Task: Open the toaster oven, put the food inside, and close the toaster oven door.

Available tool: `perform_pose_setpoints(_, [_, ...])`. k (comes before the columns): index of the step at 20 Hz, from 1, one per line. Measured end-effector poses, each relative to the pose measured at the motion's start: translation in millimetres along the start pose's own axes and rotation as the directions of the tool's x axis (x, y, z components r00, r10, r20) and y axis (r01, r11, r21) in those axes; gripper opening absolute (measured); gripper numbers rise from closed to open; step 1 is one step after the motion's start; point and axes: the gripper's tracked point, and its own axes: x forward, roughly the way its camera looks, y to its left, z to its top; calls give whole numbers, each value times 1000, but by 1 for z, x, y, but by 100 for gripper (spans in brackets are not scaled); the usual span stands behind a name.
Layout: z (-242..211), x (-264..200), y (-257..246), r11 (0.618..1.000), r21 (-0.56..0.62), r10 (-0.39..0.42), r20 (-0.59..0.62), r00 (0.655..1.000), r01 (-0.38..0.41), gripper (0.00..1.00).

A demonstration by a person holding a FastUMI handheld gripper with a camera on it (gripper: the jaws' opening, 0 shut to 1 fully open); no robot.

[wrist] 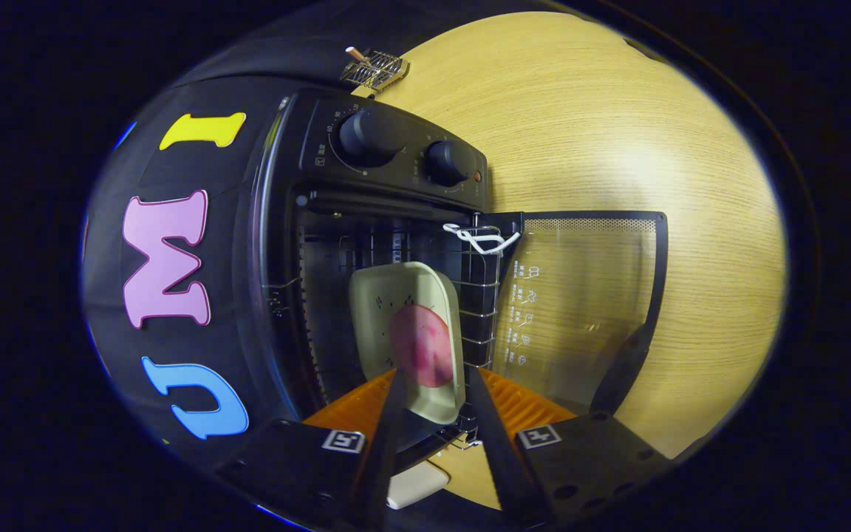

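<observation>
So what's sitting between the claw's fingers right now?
The gripper view shows the near edge of the cream tray with the pink food, resting on the oven rack, between the claw fingers.

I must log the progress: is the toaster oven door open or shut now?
Open. The glass door hangs folded out over the wooden table, and the tray with food sits inside the cavity, gripped by the tool.

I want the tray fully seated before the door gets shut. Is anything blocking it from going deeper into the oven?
Nothing visible blocks it. The tray with the food, held between the gripper jaws, already sits on the wire rack inside the toaster oven, and the glass door hangs wide open.
</observation>
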Motion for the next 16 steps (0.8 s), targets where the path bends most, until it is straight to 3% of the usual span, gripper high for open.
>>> perform_pose_setpoints(1, [0, -7, 0, 1000, -12, 5, -11, 1000, -5, 81])
perform_pose_setpoints(3, [3, -18, 0, 996, -82, 18, -20, 1000, -20, 98])
perform_pose_setpoints(7, [5, -44, -13, 950, -311, 20, -53, 998, -36, 98])
perform_pose_setpoints(10, [4, -58, -28, 887, -459, 13, -103, 995, -59, 98])
perform_pose_setpoints(13, [4, -75, -45, 780, -623, -8, -118, 993, -68, 98])
perform_pose_setpoints(15, [4, -86, -55, 665, -744, -20, -111, 994, -70, 98])
perform_pose_setpoints(16, [3, -91, -63, 585, -808, -37, -110, 993, -67, 98])
